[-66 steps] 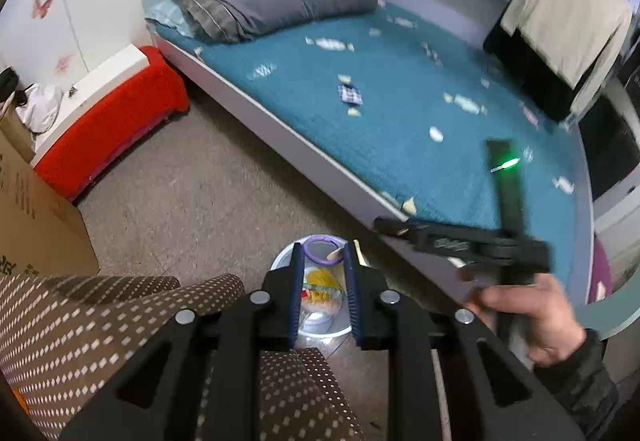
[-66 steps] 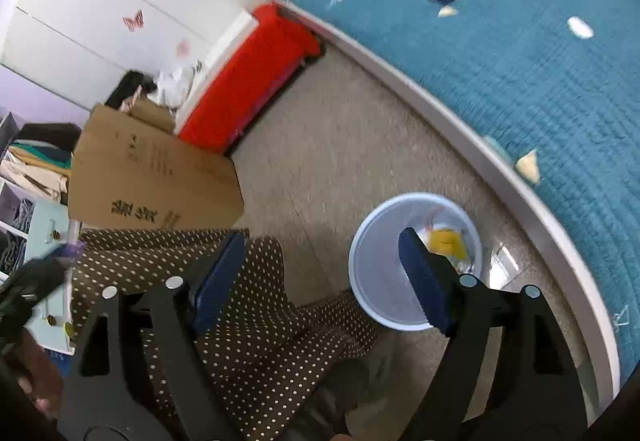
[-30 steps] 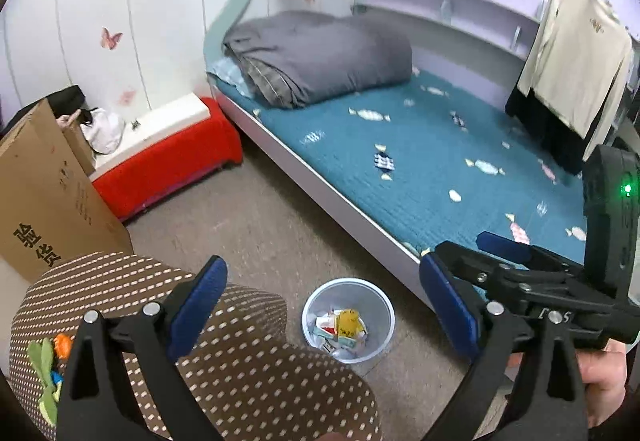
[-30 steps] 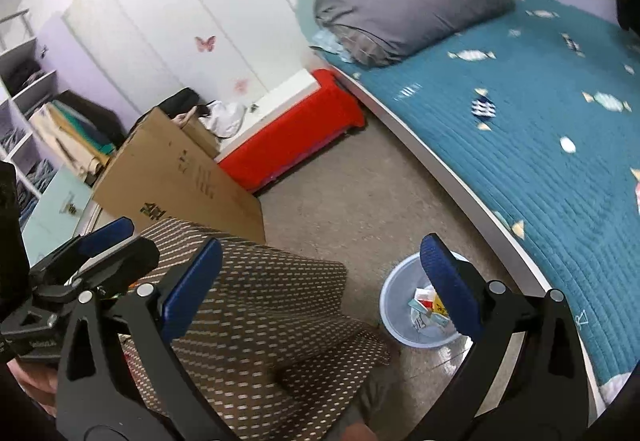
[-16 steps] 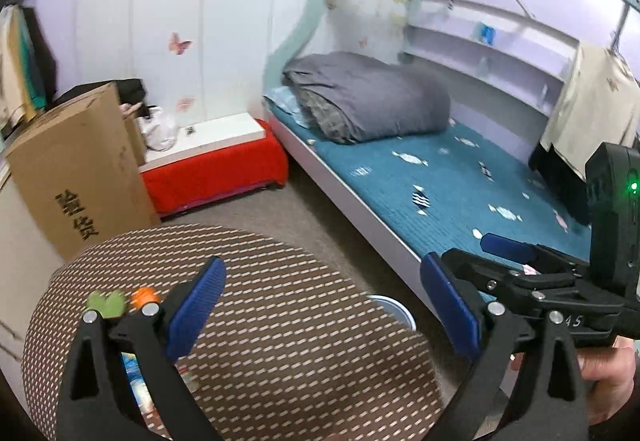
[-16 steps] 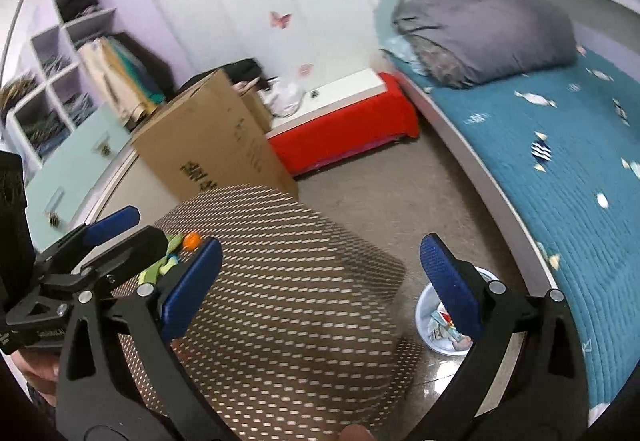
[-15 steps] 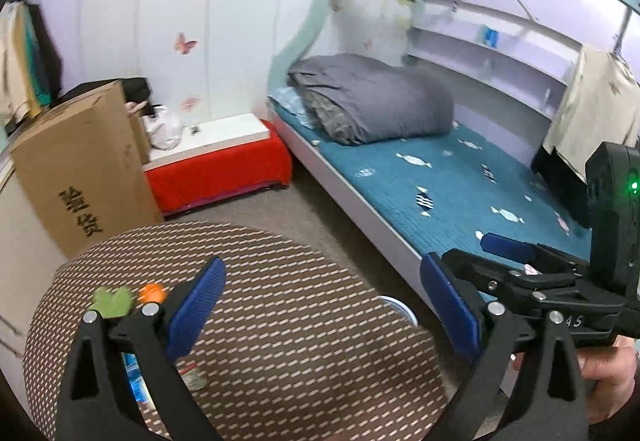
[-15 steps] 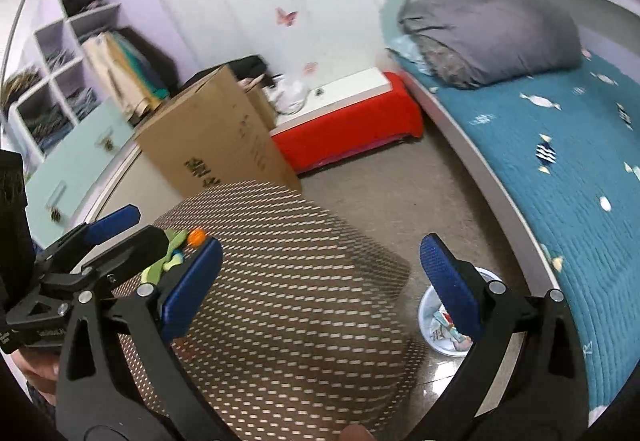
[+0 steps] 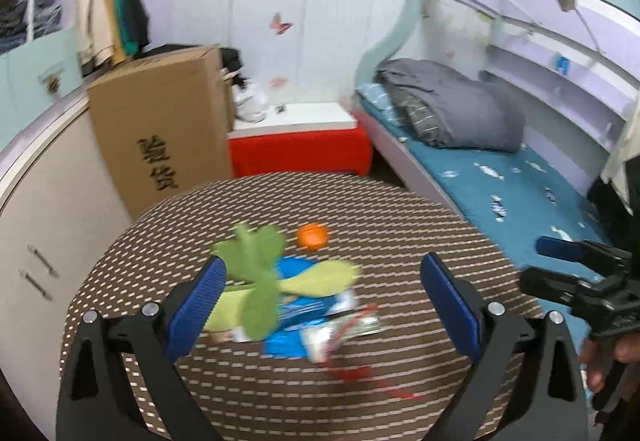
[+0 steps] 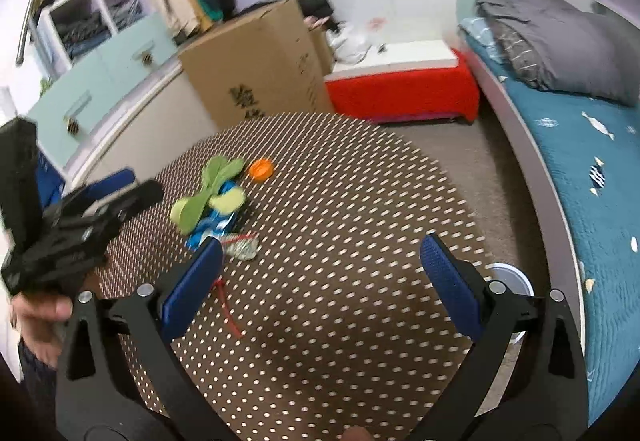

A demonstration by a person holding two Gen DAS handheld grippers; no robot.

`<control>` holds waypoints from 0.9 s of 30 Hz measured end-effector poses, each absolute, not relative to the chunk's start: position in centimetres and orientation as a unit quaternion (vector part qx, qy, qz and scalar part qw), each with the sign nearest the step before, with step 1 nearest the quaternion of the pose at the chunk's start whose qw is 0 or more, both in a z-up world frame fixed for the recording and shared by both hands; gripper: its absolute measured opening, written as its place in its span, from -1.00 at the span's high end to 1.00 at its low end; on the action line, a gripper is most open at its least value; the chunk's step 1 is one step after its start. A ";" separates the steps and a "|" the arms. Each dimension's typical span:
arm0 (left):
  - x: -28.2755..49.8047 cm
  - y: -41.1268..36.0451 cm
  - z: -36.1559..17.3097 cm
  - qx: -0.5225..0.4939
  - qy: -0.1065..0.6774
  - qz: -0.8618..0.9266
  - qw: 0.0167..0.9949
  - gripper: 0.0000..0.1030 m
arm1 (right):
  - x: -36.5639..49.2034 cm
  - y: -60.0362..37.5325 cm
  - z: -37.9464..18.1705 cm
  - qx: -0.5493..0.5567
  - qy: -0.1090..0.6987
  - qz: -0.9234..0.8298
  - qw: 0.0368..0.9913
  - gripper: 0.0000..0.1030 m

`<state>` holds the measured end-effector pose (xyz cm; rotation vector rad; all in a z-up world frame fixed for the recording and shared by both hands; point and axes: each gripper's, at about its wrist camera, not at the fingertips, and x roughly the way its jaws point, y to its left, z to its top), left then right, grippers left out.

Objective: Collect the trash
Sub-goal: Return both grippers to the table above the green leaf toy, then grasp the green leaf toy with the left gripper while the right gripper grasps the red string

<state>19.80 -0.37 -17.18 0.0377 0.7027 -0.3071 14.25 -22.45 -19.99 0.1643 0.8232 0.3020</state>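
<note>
Trash lies on a round brown dotted table (image 9: 400, 225) (image 10: 360, 209): green leaf-shaped pieces (image 9: 260, 269) (image 10: 208, 193), a blue wrapper (image 9: 298, 301) (image 10: 216, 225), a crumpled silvery wrapper with a red strip (image 9: 348, 329) (image 10: 242, 247) and an orange cap (image 9: 313, 235) (image 10: 261, 168). My left gripper (image 9: 324, 305) is open and empty, held above the pile. My right gripper (image 10: 320, 285) is open and empty over the table's near side. The pale bin's rim (image 10: 514, 277) shows on the floor behind the right finger.
A cardboard box (image 9: 160, 121) (image 10: 256, 69) stands behind the table. A red bench (image 9: 300, 149) (image 10: 404, 89) sits by the wall. A bed with a teal cover (image 9: 500, 185) (image 10: 592, 169) and grey duvet runs along the right. Cabinets (image 10: 100, 81) stand at left.
Both grippers have swung up and left, from the bin on the floor to the tabletop. The left gripper opened after hanging shut over the bin. The trash pile has come into view.
</note>
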 end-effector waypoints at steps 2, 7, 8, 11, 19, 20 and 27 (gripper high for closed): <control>20.7 1.1 -18.4 0.025 0.352 -0.138 0.926 -0.85 | 14.4 -21.4 -20.6 0.079 0.406 0.156 0.897 -0.88; 22.9 2.3 -20.9 0.065 0.373 -0.130 0.916 -0.85 | 14.5 -19.9 -21.8 0.075 0.422 0.167 0.888 -0.88; 23.5 2.2 -21.5 0.076 0.378 -0.132 0.913 -0.85 | 14.4 -19.7 -21.9 0.073 0.423 0.169 0.887 -0.88; 24.5 1.8 -22.7 0.093 0.386 -0.138 0.907 -0.84 | 14.5 -18.9 -22.2 0.066 0.428 0.178 0.884 -0.88; 26.7 2.1 -24.9 0.059 0.435 -0.198 0.876 0.67 | 14.5 -15.3 -23.3 0.041 0.439 0.224 0.869 -0.88; 26.5 2.4 -24.9 0.050 0.434 -0.202 0.877 0.72 | 14.5 -15.0 -23.4 0.038 0.439 0.227 0.869 -0.88; 23.5 5.9 -23.0 -0.015 0.403 -0.191 0.895 0.74 | 14.7 -11.4 -25.1 -0.004 0.430 0.251 0.867 -0.87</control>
